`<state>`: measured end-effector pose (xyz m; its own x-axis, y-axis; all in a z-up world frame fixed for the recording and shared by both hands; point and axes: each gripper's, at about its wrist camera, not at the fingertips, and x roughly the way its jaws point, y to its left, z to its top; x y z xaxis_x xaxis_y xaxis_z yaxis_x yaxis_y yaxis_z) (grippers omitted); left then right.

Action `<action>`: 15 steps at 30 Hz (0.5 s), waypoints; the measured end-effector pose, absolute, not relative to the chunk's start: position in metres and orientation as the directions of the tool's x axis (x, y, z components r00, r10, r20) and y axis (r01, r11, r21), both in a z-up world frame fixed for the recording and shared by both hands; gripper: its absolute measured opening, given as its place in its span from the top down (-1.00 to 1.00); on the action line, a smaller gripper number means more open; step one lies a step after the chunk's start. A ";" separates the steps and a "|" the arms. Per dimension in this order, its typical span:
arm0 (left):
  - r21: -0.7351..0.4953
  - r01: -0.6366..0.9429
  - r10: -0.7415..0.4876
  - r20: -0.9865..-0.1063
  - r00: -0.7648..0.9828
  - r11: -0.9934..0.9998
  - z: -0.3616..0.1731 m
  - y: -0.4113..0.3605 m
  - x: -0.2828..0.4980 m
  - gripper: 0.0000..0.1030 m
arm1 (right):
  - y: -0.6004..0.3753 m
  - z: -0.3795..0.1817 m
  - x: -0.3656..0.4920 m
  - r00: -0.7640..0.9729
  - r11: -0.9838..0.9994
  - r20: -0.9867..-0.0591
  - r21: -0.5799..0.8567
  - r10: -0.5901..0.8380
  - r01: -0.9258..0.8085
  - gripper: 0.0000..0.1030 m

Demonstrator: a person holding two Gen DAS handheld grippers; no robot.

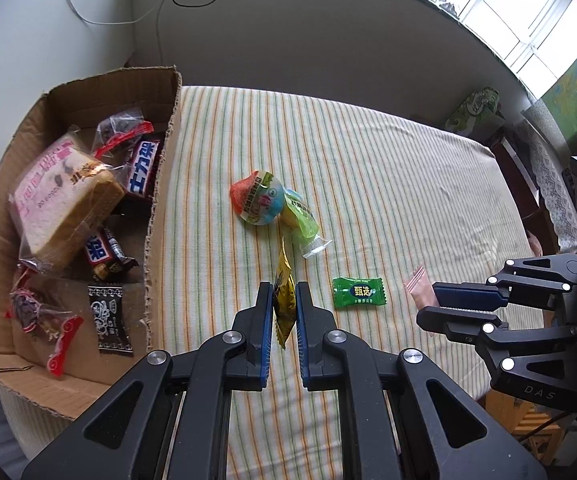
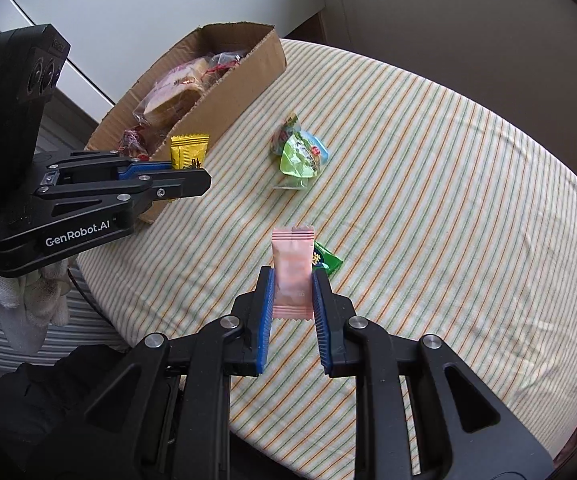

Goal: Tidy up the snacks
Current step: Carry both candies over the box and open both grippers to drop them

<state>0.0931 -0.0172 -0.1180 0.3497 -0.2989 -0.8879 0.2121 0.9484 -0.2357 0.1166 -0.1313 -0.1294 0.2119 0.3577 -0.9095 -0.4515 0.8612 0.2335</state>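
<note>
Between my left gripper's [image 1: 284, 312] jaws sits a clamped yellow packet [image 1: 283, 300]; my right gripper [image 2: 292, 292] pinches a pink packet [image 2: 291, 276]. I'd keep both squeezed, swing left over the cardboard box [image 1: 160, 184], then let go low inside

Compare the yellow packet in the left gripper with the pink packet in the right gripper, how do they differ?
The yellow packet is glossy gold-yellow with dark print; the pink packet is matte pale pink, with stripes at its ends. The left gripper pinches the yellow packet across its flat faces; the right gripper clamps the pink packet by its side edges. Both are small sealed snack packets, held clear of the striped cloth.
</note>
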 end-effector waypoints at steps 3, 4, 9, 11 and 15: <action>-0.239 0.193 -0.297 -0.881 0.369 0.952 -0.110 -0.007 0.091 0.82 | -0.124 -0.116 0.122 0.220 0.851 -0.904 0.231 0.367 -0.471 0.62; -0.238 0.187 -0.293 -0.879 0.375 0.953 -0.107 -0.002 0.090 0.82 | -0.121 -0.111 0.122 0.223 0.848 -0.903 0.227 0.368 -0.480 0.62; -0.223 0.149 -0.265 -0.874 0.407 0.963 -0.100 0.019 0.086 0.82 | -0.097 -0.096 0.126 0.229 0.824 -0.894 0.221 0.385 -0.521 0.62; -0.219 0.127 -0.253 -0.874 0.416 0.967 -0.098 0.029 0.084 0.82 | -0.084 -0.094 0.130 0.228 0.812 -0.891 0.220 0.393 -0.541 0.62; -0.209 0.079 -0.223 -0.873 0.434 0.975 -0.096 0.054 0.081 0.82 | -0.061 -0.086 0.134 0.223 0.785 -0.885 0.217 0.409 -0.580 0.62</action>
